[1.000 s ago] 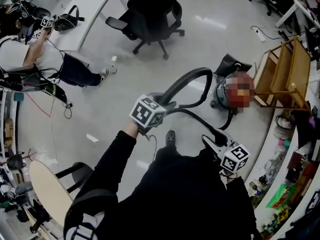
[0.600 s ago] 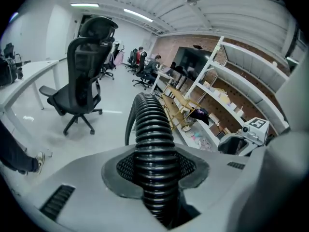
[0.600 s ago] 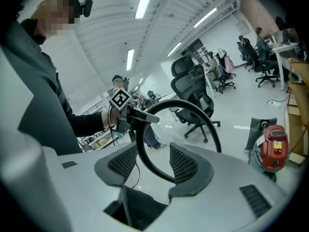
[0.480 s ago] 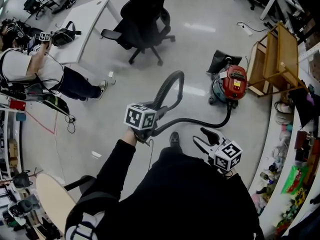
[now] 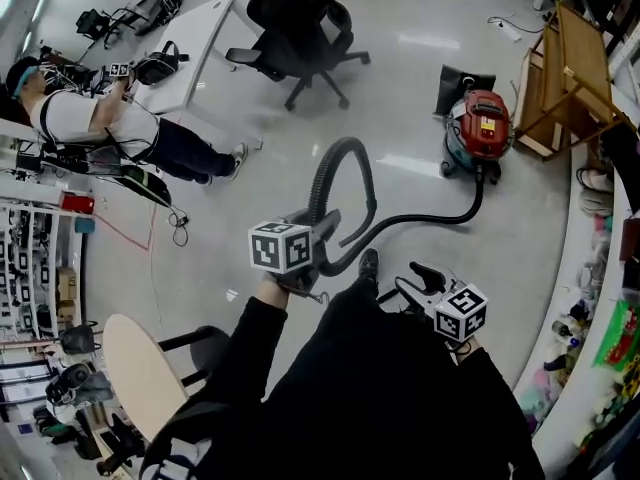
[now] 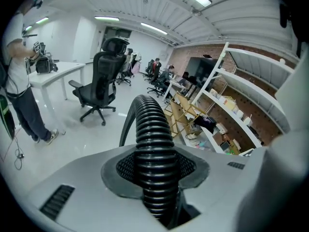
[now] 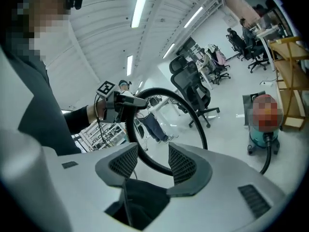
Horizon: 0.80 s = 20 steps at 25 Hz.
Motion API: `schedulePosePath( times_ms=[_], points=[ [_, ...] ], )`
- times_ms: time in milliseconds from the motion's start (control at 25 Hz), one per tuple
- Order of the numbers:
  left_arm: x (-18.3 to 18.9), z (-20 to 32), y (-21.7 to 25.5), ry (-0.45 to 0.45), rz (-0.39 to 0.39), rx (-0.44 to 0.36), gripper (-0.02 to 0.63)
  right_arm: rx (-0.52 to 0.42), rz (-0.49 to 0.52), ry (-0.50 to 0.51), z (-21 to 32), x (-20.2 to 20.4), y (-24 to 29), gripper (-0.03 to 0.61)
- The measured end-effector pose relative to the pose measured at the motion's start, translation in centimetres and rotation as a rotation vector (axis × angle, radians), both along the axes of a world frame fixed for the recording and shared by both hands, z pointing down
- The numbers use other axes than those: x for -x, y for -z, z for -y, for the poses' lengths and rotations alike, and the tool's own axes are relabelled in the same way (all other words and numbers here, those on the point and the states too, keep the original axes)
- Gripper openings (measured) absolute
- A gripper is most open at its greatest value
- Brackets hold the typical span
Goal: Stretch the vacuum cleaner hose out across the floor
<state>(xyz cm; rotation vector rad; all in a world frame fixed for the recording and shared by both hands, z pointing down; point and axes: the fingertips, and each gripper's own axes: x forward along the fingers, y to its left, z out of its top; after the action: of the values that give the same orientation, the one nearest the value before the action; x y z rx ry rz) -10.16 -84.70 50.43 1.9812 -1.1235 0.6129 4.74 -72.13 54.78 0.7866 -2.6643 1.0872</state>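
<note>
Pinching the ribbed black hose, the left gripper holds it looping toward twelve o'clock; the right gripper, jaws spread and empty, hangs at its four o'clock.

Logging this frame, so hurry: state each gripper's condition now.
Left gripper: closed on the vacuum hose.
Right gripper: open, fingers just closing slightly, nothing between them.

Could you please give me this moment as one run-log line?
left gripper: shut on hose | right gripper: open, jaws just been closing slightly, nothing between them | hose: arched loop, not stretched out | vacuum cleaner: upright on floor
</note>
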Motion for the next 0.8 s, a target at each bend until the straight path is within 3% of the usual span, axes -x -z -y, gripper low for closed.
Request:
schedulePosePath(
  times_ms=[240,400,600,800],
  points=[
    [-0.2,-5.0,0.6,-0.002,-0.102,0.007,0.15,-0.003,-0.096,0.012,-3.6,1.1,-0.3,0.186],
    [0.2,-9.0,0.9,-0.068,-0.192,0.0,0.155,0.001,-0.12,-0.025,-5.4,3.8,-0.2,0.181],
    [2.4,-15.0,0.7,-0.175,-0.313,0.01,0.164,0.043,-0.053,-0.113,-8.9,9.8,0.5,0.181],
    [7.2,-19.0,1.1,-0.198,-0.426,0.048,0.166,0.076,-0.038,-0.074,-15.4,17.8,1.4,0.181]
  ],
)
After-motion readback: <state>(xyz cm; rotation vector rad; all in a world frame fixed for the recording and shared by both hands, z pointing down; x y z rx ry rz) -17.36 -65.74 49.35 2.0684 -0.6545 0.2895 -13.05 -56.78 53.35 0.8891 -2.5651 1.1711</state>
